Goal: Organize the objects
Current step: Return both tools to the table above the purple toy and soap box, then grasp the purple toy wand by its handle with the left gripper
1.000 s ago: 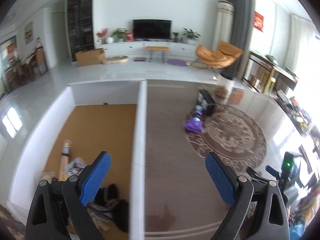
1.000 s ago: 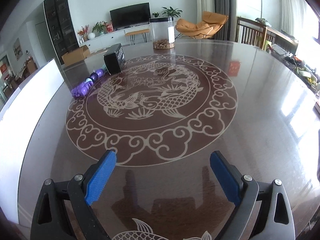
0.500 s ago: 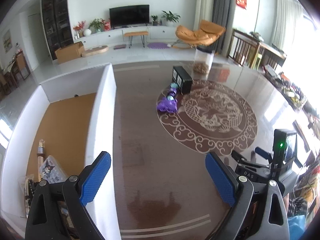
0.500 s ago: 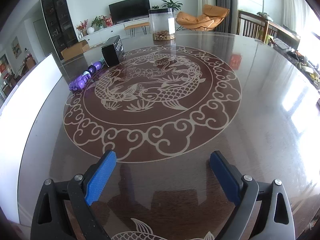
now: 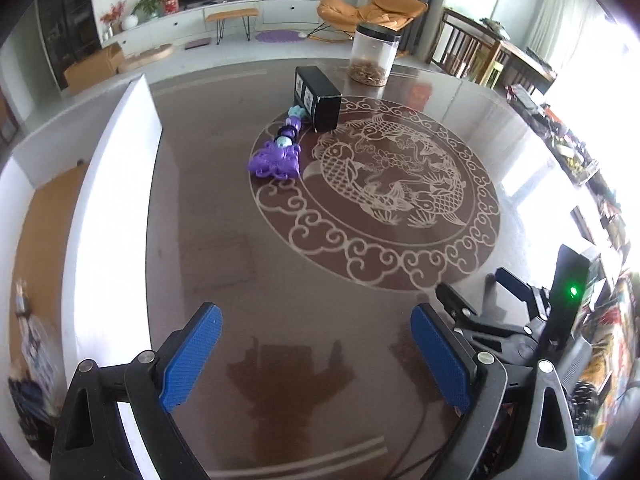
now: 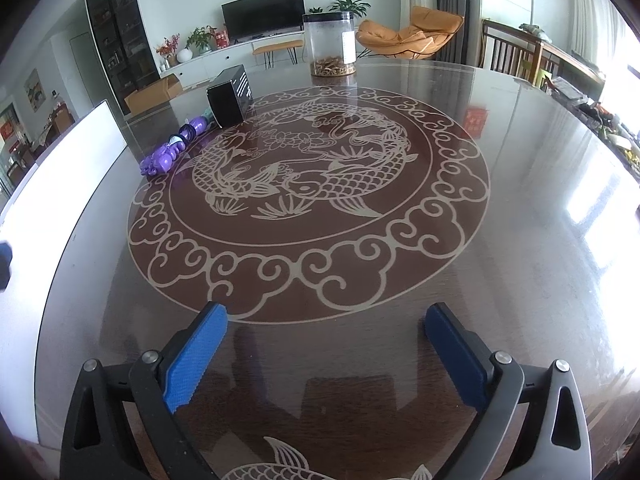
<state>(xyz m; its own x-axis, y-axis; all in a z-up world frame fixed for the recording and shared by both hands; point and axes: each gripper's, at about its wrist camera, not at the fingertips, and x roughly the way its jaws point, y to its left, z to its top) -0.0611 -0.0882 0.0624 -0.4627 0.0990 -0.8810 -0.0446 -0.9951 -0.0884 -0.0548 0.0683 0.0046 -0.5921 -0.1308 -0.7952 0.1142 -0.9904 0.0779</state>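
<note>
Ahead of the left gripper [image 5: 316,356], the glossy dark brown round table [image 5: 208,216] is lying bare, giving open room between the fingers and out to the pale fish-and-cloud medallion [image 5: 376,196] inlaid in the top. Just left of its left finger [image 5: 192,360], the white wall of an open box with a brown cardboard floor [image 5: 116,184] is running forward along the table as a long edge; blurred items are lying inside at the near end, too smeared to name. To the right of its right finger, the right gripper [image 6: 326,356] is showing as black arms with a green light lit on its body.

The left gripper's blue-padded jaws are standing wide apart with nothing between them. The right gripper's jaws are opening, close to their widest, and only bare table is showing between them.

Well ahead of both grippers, a purple plastic toy with a knobbly base and a pale teal tip [image 5: 278,148] is lying on its side at the medallion's far left rim, its tip reaching a black rectangular box [image 5: 318,98] just behind it. Farther off, a clear cylindrical jar with a dark lid and brown bits at the bottom [image 5: 374,60] is standing upright near the table's far edge.

Beyond the table, a bright living room is spreading out: a television on a white low cabinet, potted plants, an orange lounge chair and a wooden chair by sunlit windows on the right.
</note>
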